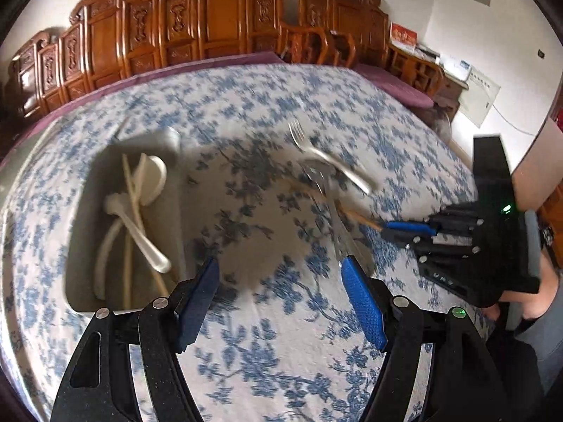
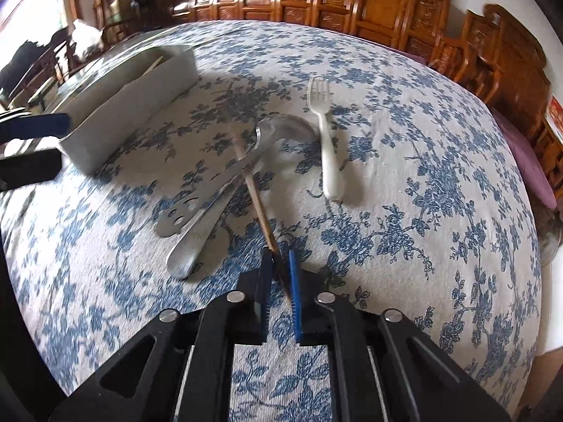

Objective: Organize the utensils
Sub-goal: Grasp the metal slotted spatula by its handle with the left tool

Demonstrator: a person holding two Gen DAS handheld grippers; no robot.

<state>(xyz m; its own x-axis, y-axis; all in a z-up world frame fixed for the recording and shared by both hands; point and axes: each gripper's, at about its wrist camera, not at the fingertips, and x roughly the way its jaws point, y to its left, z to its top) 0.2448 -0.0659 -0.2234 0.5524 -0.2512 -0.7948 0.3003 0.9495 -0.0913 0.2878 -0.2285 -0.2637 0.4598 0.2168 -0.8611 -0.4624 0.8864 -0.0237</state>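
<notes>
Just ahead of right gripper (image 2: pixel 280 263) — chopstick (image 2: pixel 254 190), near end pinched between closed jaws, rest under spoons (image 2: pixel 211 204). Pick-up step. Left gripper (image 1: pixel 281 292) agape, empty. Next: lift clear, carry to tray (image 2: pixel 116 105).

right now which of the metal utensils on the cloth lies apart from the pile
The fork with its tines pointing away. It lies alone on the tablecloth, while the other metal utensils overlap, crossed by the chopstick.
</notes>
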